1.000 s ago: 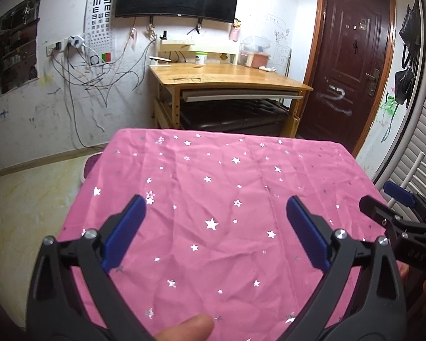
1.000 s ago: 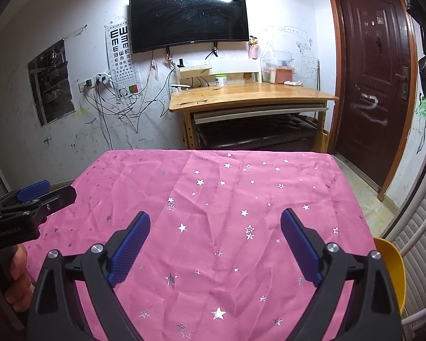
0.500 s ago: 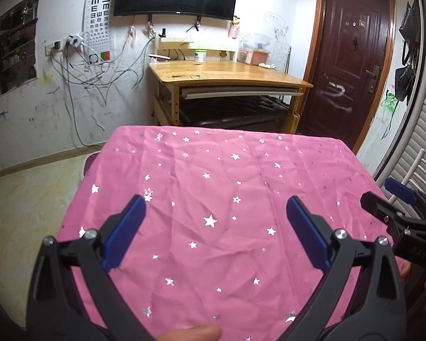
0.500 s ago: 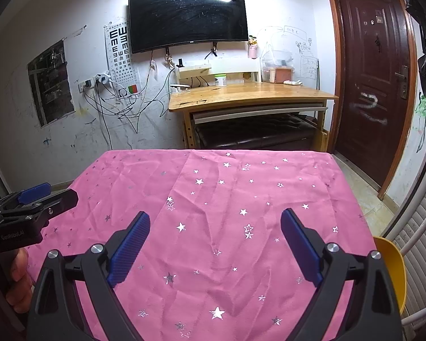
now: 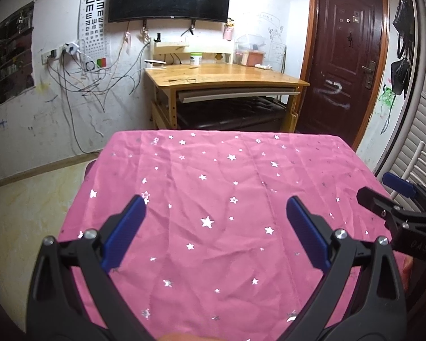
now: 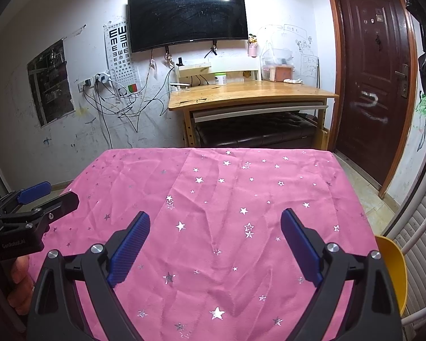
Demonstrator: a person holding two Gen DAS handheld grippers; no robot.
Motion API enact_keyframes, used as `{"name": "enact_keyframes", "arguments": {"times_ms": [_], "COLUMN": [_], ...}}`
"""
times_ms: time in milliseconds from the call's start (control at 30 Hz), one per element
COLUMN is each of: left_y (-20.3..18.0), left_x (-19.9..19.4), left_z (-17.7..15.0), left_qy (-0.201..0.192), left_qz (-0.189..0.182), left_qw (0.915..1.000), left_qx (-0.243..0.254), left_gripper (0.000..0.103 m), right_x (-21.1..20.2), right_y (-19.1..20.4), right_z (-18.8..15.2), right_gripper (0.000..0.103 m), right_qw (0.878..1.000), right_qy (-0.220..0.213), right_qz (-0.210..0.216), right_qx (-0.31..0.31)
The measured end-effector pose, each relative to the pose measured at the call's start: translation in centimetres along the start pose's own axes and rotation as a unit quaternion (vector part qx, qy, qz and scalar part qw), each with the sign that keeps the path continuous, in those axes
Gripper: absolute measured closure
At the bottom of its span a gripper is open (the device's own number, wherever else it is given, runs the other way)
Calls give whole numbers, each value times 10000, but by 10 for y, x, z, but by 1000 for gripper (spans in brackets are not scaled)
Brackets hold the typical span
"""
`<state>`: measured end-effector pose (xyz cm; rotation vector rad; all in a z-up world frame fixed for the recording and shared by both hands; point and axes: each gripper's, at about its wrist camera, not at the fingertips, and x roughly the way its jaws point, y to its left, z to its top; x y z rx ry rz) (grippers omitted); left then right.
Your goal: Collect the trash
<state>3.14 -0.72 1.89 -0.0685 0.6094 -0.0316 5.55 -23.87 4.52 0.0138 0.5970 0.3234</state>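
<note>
Two grippers, one per hand, both held above a desk draped in a pink cloth (image 5: pixel 227 227) scattered with silver stars; fabric thin and creased, folds running mostly from the near edge toward the far edge. Left gripper (image 5: pixel 215 213): black plastic arms, two blue ribbed pads, jaws wide apart, gripping nothing; fills the lower half of the left wrist view. Right gripper (image 6: pixel 215 228): same build, jaws likewise spread and unloaded; it also shows at the right edge of the left wrist view. No trash item can be made out on the cloth in either view, so its place and heading cannot be told. One yellow rounded object (image 6: pixel 393 270), smooth and plastic-looking, sits just off the cloth's edge at the lower right of the right wrist view; what it is cannot be told. Background, upper centre: one wooden table (image 6: pixel 250 93), pale varnished top, with a black padded bench (image 6: pixel 255 132) beneath. One dark curved TV (image 6: pixel 187 18) on the white wall, one eye chart (image 6: pixel 119 48) to its left, loose cables under it. One dark red-brown door (image 6: pixel 375 79) at upper right.
</note>
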Motion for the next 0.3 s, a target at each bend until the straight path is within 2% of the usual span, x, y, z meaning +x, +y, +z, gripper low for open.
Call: {"name": "enact_keyframes", "arguments": {"times_ms": [300], "left_y": [0], "left_x": [2], "left_z": [0], "left_qy": [44], "left_qz": [3], "left_qw": [10000], "left_qx": [-21], "left_gripper": [8], "right_x": [0], "right_y": [-1], "right_z": [0], "right_gripper": [16], "right_qw": [10000], "right_qy": [5], "right_qz": [7], "right_qx": [2]}}
